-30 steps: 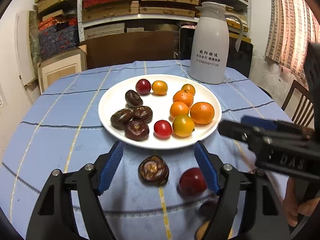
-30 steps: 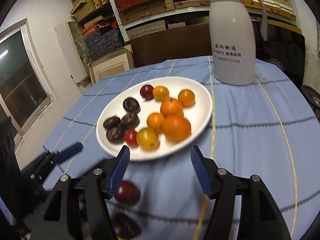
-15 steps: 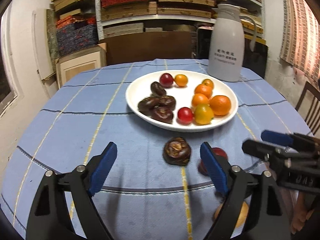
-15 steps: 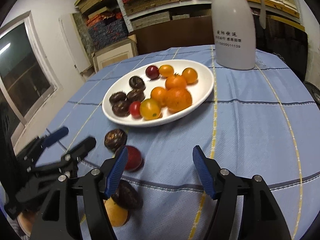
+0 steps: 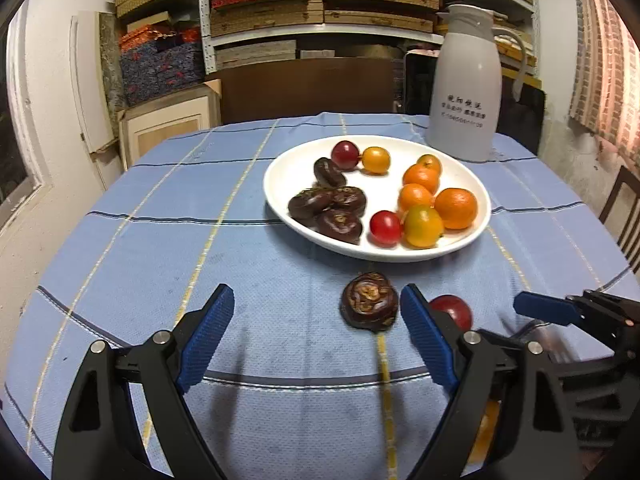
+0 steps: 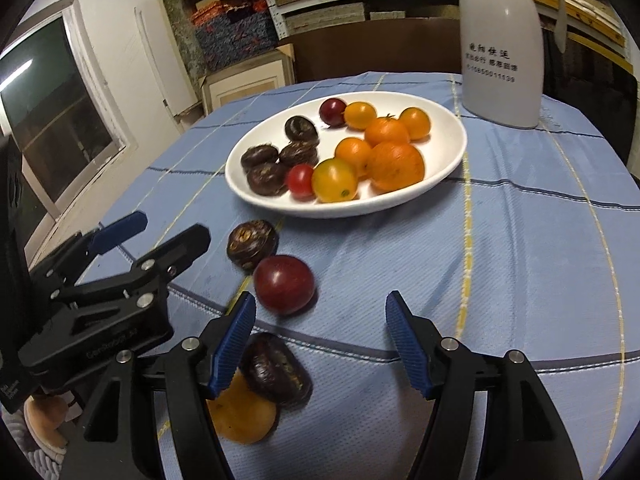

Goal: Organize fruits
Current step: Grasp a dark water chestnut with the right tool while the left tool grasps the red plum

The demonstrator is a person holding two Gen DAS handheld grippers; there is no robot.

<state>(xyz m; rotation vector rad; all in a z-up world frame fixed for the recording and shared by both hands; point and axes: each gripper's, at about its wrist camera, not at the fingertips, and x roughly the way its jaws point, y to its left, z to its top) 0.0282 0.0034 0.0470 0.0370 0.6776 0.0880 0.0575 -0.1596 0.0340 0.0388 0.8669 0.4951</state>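
A white plate [image 5: 472,236] [image 6: 448,164] holds dark water chestnuts on its left, oranges and small tomatoes on its right. On the cloth in front of it lie a loose water chestnut [image 5: 370,301] [image 6: 252,243], a dark red tomato [image 5: 454,310] [image 6: 284,285], a second chestnut [image 6: 276,374] and an orange fruit [image 6: 242,412]. My left gripper [image 5: 316,338] is open and empty, the loose chestnut just inside its right finger. My right gripper [image 6: 320,346] is open and empty, just behind the red tomato; it also shows in the left wrist view [image 5: 540,310].
A white thermos jug [image 5: 466,88] [image 6: 502,44] stands behind the plate at the back right. The round table has a blue checked cloth [image 5: 160,220]. Shelves with boxes fill the back wall. A chair [image 5: 622,212] stands at the right.
Both grippers have drawn back toward the near table edge, away from the plate. The loose fruits at the front have come into fuller view. Both stay open.
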